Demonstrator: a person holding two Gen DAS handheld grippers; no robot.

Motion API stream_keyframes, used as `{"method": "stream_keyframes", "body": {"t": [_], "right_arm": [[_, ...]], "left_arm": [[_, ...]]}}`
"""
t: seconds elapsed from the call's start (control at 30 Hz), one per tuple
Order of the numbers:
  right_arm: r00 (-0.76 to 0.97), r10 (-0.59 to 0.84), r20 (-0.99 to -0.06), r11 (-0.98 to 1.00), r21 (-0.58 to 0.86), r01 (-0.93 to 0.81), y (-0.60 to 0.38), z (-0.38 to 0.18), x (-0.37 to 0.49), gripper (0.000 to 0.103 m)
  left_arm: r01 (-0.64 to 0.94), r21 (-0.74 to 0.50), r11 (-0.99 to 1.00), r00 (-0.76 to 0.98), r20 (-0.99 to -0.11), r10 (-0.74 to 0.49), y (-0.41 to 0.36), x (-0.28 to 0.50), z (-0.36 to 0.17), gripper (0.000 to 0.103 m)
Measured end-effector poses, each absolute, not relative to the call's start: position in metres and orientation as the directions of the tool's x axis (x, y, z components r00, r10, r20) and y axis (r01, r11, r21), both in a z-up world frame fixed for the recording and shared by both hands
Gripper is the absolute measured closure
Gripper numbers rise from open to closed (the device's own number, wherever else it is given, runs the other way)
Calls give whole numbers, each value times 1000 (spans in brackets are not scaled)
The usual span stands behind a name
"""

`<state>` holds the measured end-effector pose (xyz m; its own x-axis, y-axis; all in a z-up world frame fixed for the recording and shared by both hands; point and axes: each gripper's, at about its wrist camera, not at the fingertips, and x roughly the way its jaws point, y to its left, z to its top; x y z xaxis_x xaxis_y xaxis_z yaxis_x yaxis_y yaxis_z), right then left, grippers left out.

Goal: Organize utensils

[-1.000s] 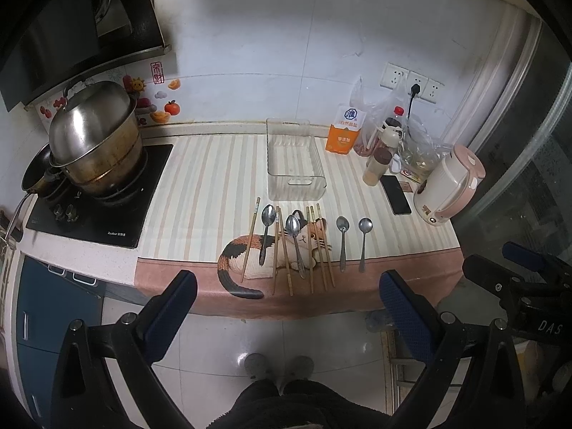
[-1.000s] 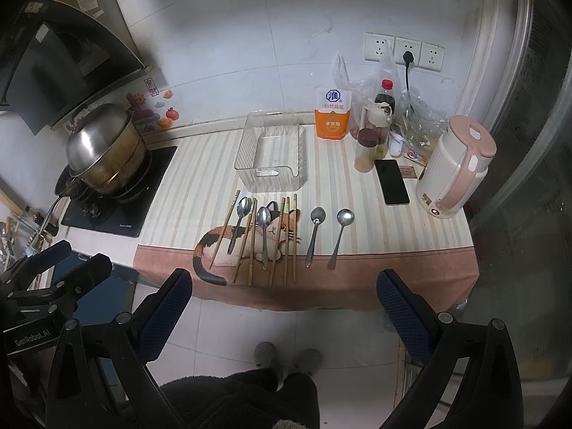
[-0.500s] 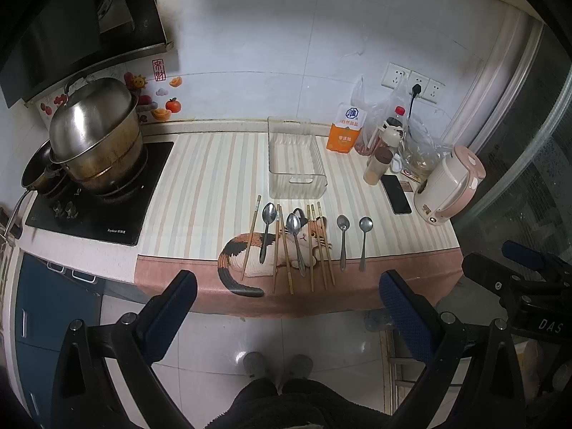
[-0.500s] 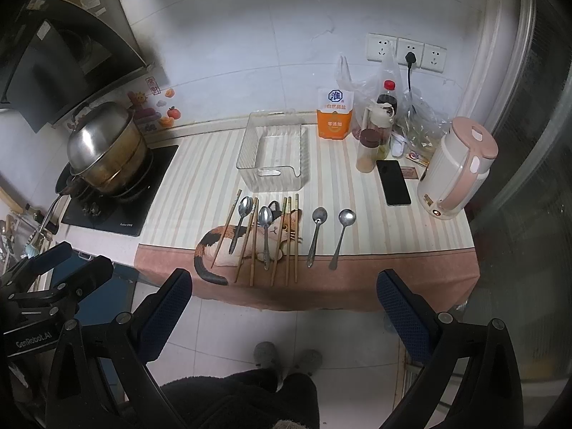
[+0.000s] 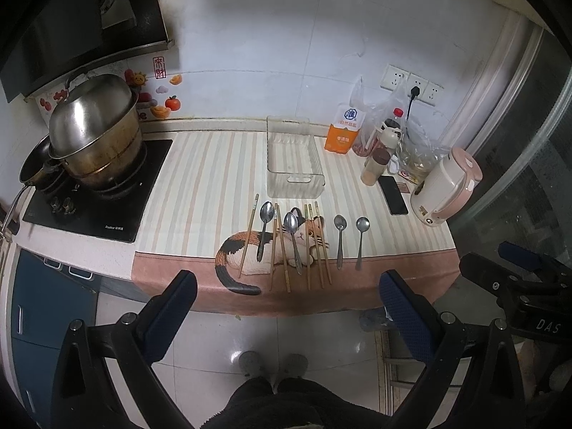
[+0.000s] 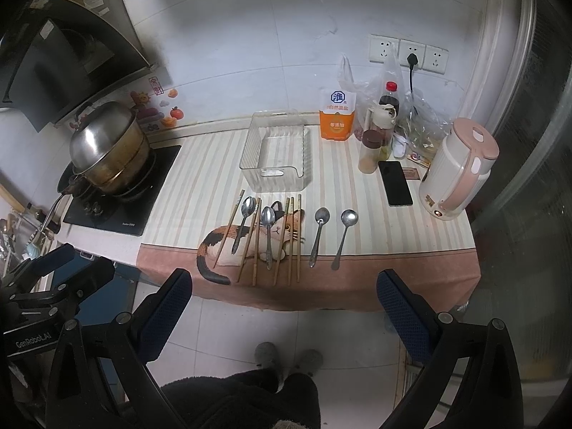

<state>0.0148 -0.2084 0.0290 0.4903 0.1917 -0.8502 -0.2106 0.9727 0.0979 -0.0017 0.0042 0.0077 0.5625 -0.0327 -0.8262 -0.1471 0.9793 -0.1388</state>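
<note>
Several metal spoons (image 5: 339, 241) (image 6: 319, 236) and several wooden chopsticks (image 5: 278, 252) (image 6: 290, 239) lie in a row on the striped cat-print cloth (image 5: 214, 186) (image 6: 200, 186) at the counter's front. A clear plastic bin (image 5: 293, 159) (image 6: 277, 153) stands empty just behind them. My left gripper (image 5: 286, 307) is open and empty, held well back from the counter over the floor. My right gripper (image 6: 284, 304) is open and empty too, equally far back. Each gripper shows at the edge of the other's view.
A steel pot (image 5: 94, 132) (image 6: 107, 146) sits on the stove at the left. A salt carton (image 5: 345, 130), bottles, plastic bags, a black phone (image 5: 393, 195) (image 6: 395, 182) and a pink kettle (image 5: 445, 186) (image 6: 459, 168) crowd the counter's right. The person's feet (image 6: 286, 357) stand below.
Both views have shifted only slightly; the counter sits a little lower in the frames. Nothing on the counter has moved and both grippers stay open.
</note>
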Motion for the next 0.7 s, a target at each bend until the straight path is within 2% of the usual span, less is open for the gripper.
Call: {"method": "stream_keyframes", "body": {"t": [0.7], "right_arm": [[491, 198, -849, 971, 101, -218, -204, 32, 13, 0]], "left_arm": [[-148, -145, 978, 566, -824, -36, 7, -3, 11, 0]]}}
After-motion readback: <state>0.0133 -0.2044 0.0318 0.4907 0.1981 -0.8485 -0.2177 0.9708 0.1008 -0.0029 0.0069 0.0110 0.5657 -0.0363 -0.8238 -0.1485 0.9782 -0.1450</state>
